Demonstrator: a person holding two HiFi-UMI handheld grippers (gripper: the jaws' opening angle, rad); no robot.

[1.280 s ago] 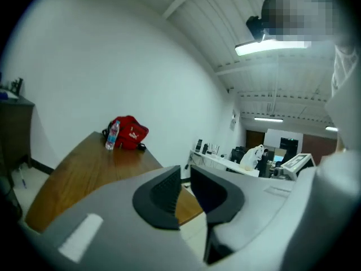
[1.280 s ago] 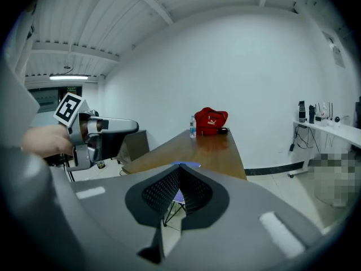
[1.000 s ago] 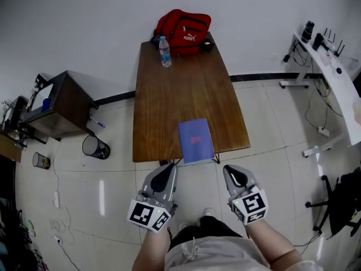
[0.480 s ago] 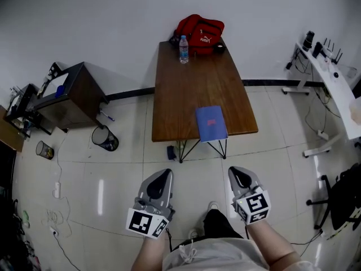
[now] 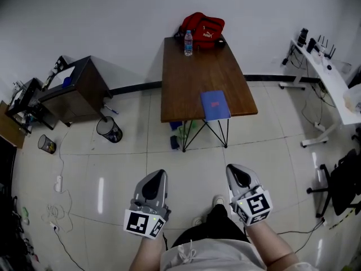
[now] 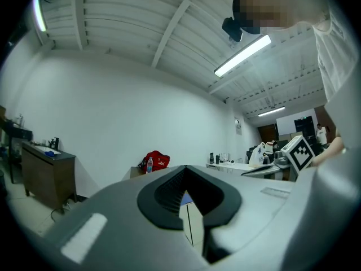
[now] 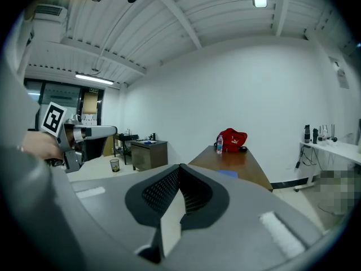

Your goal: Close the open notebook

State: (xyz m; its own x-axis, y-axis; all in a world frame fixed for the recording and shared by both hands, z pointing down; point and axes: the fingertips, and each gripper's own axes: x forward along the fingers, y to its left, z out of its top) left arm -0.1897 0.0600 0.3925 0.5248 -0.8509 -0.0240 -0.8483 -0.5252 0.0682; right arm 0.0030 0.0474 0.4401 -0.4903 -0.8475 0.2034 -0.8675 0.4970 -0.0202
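Notebook (image 5: 215, 105) lies on the table (image 5: 192, 78) at its near right corner, blue cover up w/ a small reddish patch. Its near end seems to hang a bit past the near edge, tho it's small from the head view. It looks shut: one flat cover, no pages showing. The right gripper view catches the notebook (image 7: 228, 174) as a blue sliver at the table's near end.

A red bag (image 5: 203, 26) sits on the far edge, toward the right corner. A water bottle (image 5: 188, 43) stands upright just in front of the bag's left end. Rest of the tabletop is bare wood.

Both claws hang over the tiled floor (image 5: 113, 174), well apart from the table, tips pointing toward it. Left claw (image 5: 156, 176) is pressed together, tips meeting, nothing btwn them. Right claw (image 5: 235, 171) is likewise pressed together and holds nothing. Each gripper view shows the same: dark pads closing to a point, left claw (image 6: 185, 168) and right claw (image 7: 180, 167).

On the floor left of the table: a dark cabinet (image 5: 76, 92) and a mesh bin (image 5: 109, 130). A white desk (image 5: 333, 83) runs along the right side.
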